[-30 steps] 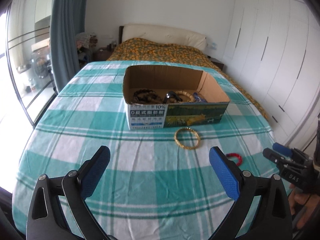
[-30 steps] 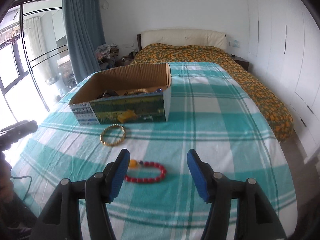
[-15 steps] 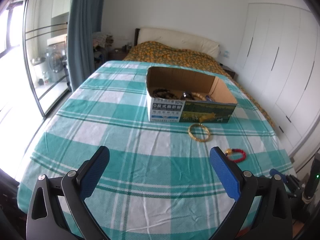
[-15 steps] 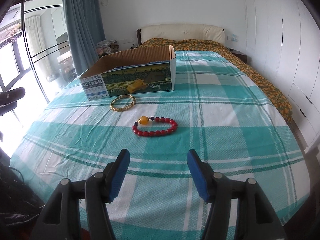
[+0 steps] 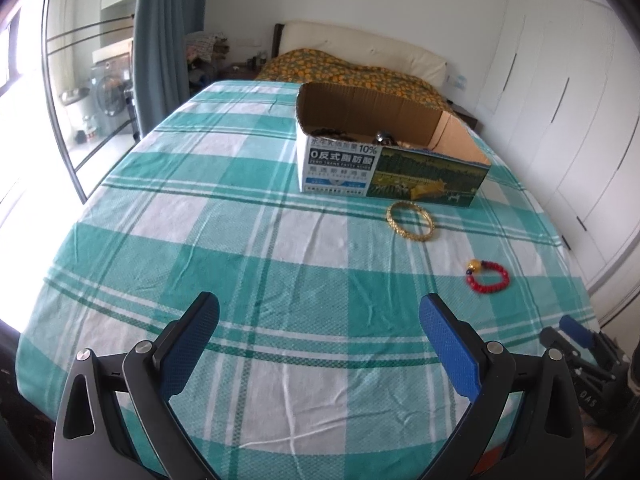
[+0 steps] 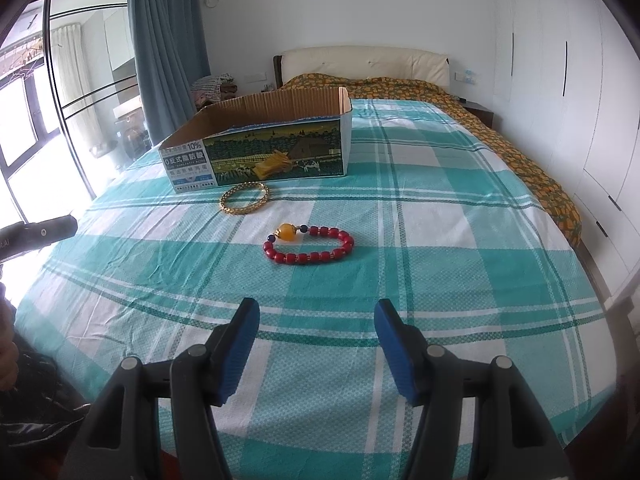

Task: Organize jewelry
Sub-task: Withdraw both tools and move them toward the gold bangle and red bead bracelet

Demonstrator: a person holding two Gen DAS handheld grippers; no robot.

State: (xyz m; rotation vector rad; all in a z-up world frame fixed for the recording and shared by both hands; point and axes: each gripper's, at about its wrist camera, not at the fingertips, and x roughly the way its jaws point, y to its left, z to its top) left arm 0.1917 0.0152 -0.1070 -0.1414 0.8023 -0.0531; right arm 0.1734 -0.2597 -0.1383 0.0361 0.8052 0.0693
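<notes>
Currently, both the left gripper [image 5: 319, 322] and right gripper [image 6: 317, 322] are hovering open and empty. Ahead, a red bead bracelet [image 6: 309, 245] is lying flat near a gold bangle [image 6: 244, 198] beside the cardboard box [image 6: 260, 148]. Being light and floppy, it probably wants pinching across one beaded side.

A blue curtain [image 6: 168, 40] hangs beside white wardrobe doors [image 6: 560, 80] and a cream headboard [image 6: 364, 62].

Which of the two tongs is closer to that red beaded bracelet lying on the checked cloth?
The right tongs. The red beaded bracelet lies straight ahead of their open jaws. The left tongs sit farther off, with the bracelet ahead and to their right.
</notes>
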